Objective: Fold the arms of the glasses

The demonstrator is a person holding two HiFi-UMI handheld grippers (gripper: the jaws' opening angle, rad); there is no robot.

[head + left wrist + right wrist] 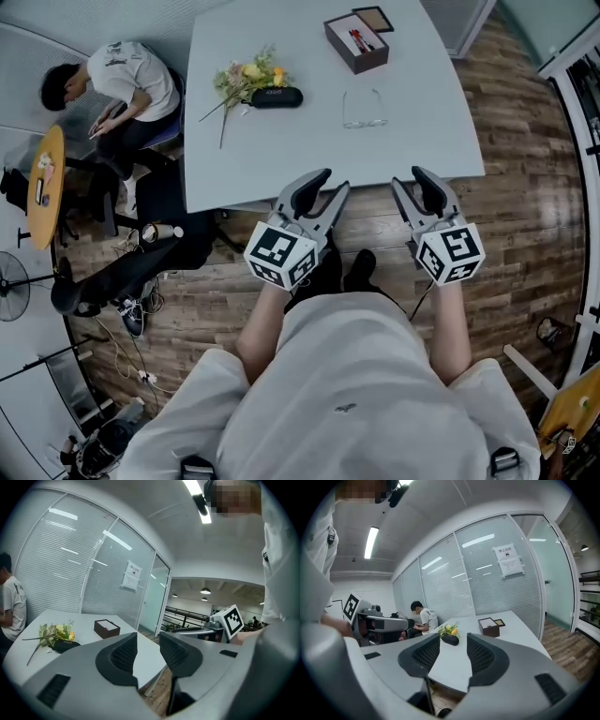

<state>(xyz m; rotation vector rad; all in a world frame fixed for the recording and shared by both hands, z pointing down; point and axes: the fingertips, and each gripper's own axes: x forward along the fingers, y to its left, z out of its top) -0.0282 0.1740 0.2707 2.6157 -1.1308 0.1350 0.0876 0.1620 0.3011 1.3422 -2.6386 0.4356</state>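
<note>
The left tongs [336,180] and the right tongs [406,178] are held side by side in front of the person's waist, both pointing ahead and a little downward, with their tips at the near edge of the desk [281,159]. In the left gripper view the left tongs [148,634] stand partly open, the ribbed pads apart with only the desk edge and the wooden floor [157,693] showing through the gap. The right gripper view gives the same for the right tongs [453,637]: pads partly spread, nothing between them. Neither pair touches anything.

Below and between the two tongs, the person's dark shoes [342,272] stand on the floor.

Ahead of the tips lies bare desk top. Further ahead, roughly in line with the gap between the two tongs and slightly nearer the right pair, the glasses [365,121] lie on the desk, well apart from both. They are clear-framed, with the front towards the tongs and both arms unfolded, pointing away.

Ahead of the left tongs and further out than the glasses lies a black glasses case [277,97], touching a small bunch of flowers [248,77] on its left. Furthest out, beyond the glasses, stands an open brown box [356,42] with its lid [373,19] beside it.

Far off to the left of the left tongs, past the desk, a seated person [122,80] bends forward.
</note>
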